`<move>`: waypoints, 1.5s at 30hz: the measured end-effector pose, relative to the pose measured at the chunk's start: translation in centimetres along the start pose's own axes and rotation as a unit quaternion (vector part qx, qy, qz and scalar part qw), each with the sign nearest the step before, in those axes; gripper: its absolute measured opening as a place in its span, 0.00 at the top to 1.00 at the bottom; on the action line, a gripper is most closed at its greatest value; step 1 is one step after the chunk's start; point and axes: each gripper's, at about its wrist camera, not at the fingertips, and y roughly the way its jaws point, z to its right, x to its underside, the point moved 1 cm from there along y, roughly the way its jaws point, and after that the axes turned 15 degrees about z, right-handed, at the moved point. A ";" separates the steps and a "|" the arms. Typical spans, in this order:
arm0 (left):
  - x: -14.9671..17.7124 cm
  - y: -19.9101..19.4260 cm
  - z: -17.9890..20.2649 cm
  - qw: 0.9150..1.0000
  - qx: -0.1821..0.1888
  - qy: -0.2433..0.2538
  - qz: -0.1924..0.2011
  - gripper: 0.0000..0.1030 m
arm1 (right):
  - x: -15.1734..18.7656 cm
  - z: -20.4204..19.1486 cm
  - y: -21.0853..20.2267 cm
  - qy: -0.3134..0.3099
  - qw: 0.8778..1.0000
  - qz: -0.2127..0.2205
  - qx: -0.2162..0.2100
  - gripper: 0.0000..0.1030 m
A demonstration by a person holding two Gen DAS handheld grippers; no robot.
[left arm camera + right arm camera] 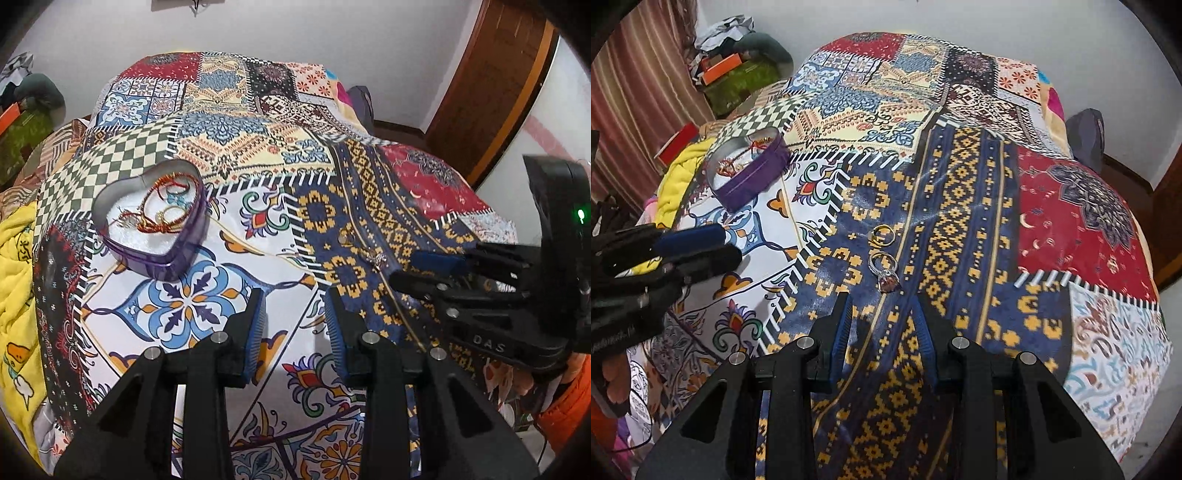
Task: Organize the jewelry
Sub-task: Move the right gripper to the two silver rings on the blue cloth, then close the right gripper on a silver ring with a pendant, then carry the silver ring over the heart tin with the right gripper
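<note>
a heart-shaped purple tin (155,236) sits open on the patchwork bedcover (236,158), on its white floral part. inside, on a white lining, lie red thread bracelets (162,206) tangled with some small gold pieces. two rings stay outside the tin, on the blue and yellow stripe of the cover: a gold ring (882,235) and, just beside it and nearer to the camera, a silver ring with a pink stone (885,271). they are close together, but it is not clear if they touch.

the right gripper (882,328) has its jaws spread apart and holds nothing; the stone ring lies just in front of the gap between the blue pads (839,332), not touched. the left gripper (295,325) is also released and empty, over the white floral part, near the tin.
</note>
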 end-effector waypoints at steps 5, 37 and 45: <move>0.3 0.5 -0.4 1.000 -0.003 -0.003 -0.005 0.69 | 0.1 -0.1 1.7 -0.011 1.000 -0.012 0.001 0.71; -2.1 10.0 4.5 0.997 0.027 0.050 -0.052 0.69 | -0.2 4.9 -2.6 0.092 0.994 0.064 0.003 0.90; -2.2 11.0 5.3 0.996 0.029 0.075 -0.043 0.79 | -0.4 5.3 -2.1 0.091 0.994 0.063 0.002 0.90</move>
